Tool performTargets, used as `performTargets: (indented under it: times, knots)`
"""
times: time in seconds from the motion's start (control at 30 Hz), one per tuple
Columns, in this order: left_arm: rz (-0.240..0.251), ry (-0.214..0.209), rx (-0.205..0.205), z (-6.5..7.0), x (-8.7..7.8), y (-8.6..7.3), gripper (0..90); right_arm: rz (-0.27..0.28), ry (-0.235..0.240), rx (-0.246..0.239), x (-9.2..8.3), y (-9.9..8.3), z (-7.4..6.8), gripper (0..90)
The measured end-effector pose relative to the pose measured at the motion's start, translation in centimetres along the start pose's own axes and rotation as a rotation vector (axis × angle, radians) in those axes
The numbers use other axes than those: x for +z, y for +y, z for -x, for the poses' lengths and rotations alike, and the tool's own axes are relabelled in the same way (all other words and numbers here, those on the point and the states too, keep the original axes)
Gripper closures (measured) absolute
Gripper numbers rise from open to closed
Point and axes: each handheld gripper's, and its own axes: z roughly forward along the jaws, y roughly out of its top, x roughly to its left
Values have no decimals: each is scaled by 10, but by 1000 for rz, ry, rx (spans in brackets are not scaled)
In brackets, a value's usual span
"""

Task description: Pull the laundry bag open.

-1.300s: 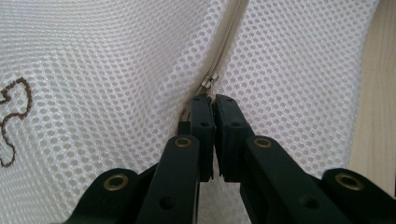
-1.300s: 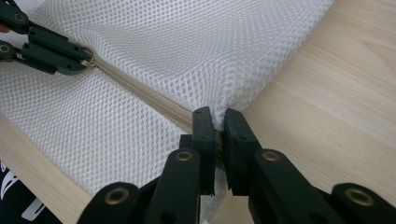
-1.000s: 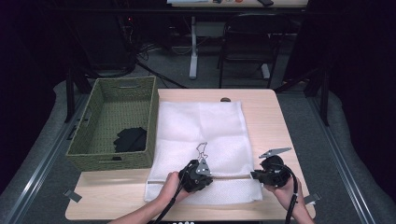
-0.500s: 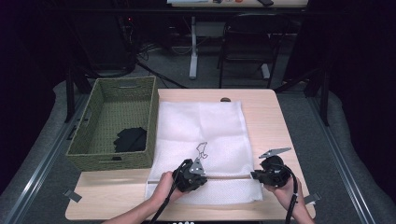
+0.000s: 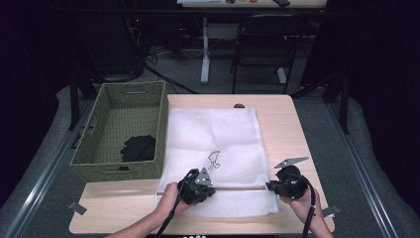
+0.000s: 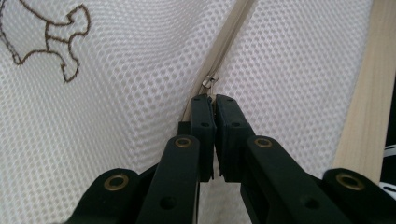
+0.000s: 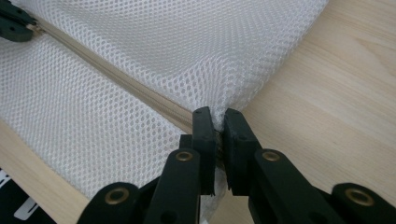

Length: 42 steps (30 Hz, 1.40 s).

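**Both grippers clamped on the mesh bag's zip line**

The left gripper (image 6: pixel 212 100) has its jaws pressed together on the zip pull (image 6: pixel 210 82), whose metal slider sits just beyond the jaw tips on the beige zip (image 7: pixel 116 77). The right gripper (image 7: pixel 215 114) pinches the edge of the white mesh bag (image 5: pixel 213 136) at the zip's end, mesh bunched between its jaws. The bag lies flat on the wooden table (image 5: pixel 292 129), beside a woven basket (image 5: pixel 119 171)

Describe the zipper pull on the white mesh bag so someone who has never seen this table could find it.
Start at the wooden table and the white mesh bag spread across it. Follow the beige zipper along its near end to the left tongs. Just beyond their tips sits the zipper pull, the one small silver metal piece on that cloth strip.
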Motion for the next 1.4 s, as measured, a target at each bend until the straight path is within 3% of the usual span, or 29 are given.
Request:
performTargets:
  times: [0.83,1.4]
  knots:
    - [-14,9,-37,-8,-18,-22,871,-3,-6,-10,1,0,0,848]
    - [-15,26,-88,-15,-33,-41,870,-4,-25,-14,1,0,1,848]
